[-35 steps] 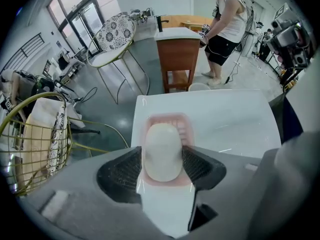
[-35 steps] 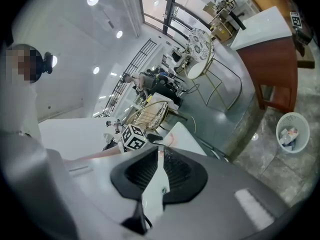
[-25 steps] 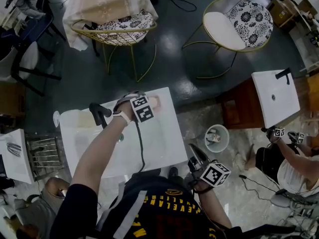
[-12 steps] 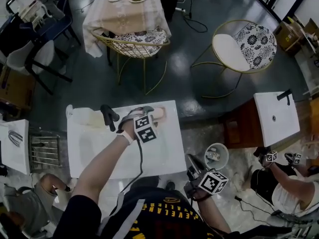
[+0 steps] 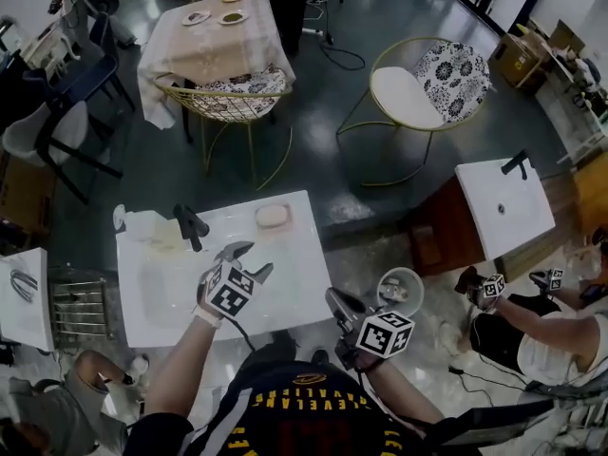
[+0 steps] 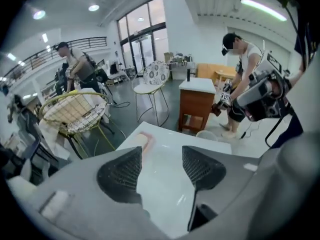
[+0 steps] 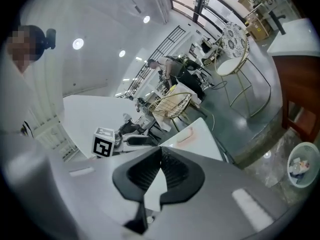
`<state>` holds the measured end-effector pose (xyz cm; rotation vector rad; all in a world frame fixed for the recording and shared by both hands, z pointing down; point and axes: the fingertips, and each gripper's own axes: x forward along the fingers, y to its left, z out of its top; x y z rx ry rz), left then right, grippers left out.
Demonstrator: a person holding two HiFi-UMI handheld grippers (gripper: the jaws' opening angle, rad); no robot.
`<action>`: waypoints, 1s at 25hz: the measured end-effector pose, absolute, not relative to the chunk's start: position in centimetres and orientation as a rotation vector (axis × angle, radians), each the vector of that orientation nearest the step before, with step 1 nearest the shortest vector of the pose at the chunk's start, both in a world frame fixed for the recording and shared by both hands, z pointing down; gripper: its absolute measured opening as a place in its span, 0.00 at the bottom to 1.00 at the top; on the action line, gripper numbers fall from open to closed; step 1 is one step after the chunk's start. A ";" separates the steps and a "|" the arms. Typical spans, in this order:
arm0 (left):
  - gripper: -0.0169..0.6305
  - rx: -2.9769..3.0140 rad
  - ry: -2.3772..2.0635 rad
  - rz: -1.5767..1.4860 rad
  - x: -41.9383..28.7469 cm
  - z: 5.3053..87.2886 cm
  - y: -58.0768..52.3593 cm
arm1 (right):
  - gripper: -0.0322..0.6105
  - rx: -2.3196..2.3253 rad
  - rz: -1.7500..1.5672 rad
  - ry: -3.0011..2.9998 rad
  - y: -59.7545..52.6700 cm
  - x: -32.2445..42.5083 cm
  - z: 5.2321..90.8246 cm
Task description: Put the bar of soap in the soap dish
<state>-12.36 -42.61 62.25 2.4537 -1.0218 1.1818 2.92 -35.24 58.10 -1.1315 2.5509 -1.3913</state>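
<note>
A pink bar of soap (image 5: 272, 216) lies in a pale soap dish (image 5: 285, 222) at the far right corner of the white washbasin top (image 5: 294, 283). It also shows small past the jaws as the soap (image 6: 141, 140) in the left gripper view, and as the soap (image 7: 186, 133) in the right gripper view. My left gripper (image 5: 251, 259) hangs over the basin's middle, nearer to me than the dish and apart from it. It is open and empty (image 6: 160, 166). My right gripper (image 5: 337, 302) is off the basin's near right corner, shut on nothing (image 7: 159, 171).
A black faucet (image 5: 190, 224) stands at the basin's far left. A small waste bin (image 5: 399, 290) sits on the floor to the right. Further right are a wooden cabinet with a second basin (image 5: 503, 202) and another person (image 5: 532, 326) holding grippers. Gold wire chairs (image 5: 233, 98) stand beyond.
My left gripper has drawn back from the far right corner toward me and risen, leaving the soap uncovered in the dish. The right gripper has barely shifted.
</note>
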 end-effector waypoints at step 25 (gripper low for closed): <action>0.41 2.464 -1.313 0.733 -3.9 54.0 -27.3 | 0.05 -1.101 -0.877 2.856 -26.9 7.1 51.3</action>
